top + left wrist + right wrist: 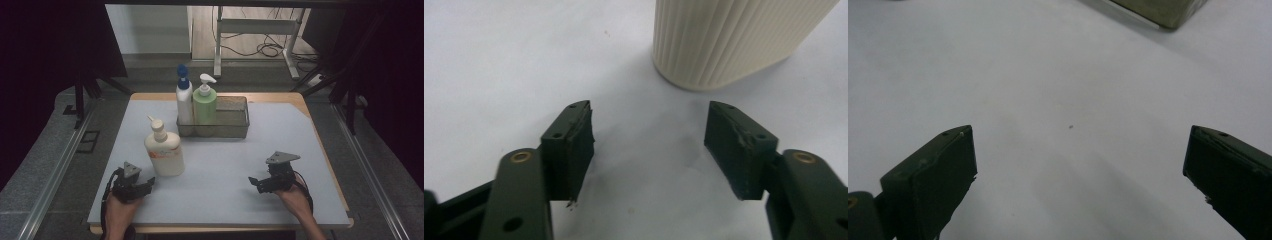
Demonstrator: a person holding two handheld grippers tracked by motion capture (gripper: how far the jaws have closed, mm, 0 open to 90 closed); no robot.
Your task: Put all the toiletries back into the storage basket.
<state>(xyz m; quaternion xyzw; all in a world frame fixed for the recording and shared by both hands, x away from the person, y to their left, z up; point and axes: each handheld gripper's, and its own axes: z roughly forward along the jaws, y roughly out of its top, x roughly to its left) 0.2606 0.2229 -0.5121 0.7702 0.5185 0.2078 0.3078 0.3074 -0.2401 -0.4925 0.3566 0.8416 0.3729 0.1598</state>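
A cream ribbed pump bottle (164, 149) stands upright on the white table mat, left of centre; its base (724, 40) rises just beyond my left jaws. My left gripper (148, 184) sits low near the front left, a short way in front of that bottle, open with nothing between its jaws (650, 145). My right gripper (254, 182) rests at the front right, jaws wide apart over bare mat (1080, 175), holding nothing. A white bottle with a blue pump (183, 97) and a green bottle with a white pump (205, 102) stand in the left part of a clear bin (235, 122).
The bin's corner (1168, 12) shows at the top of the right gripper view. The mat (225, 165) lies on a wooden table whose edge (330, 160) runs along the right. Metal rails flank the table; a desk frame and cables sit behind it.
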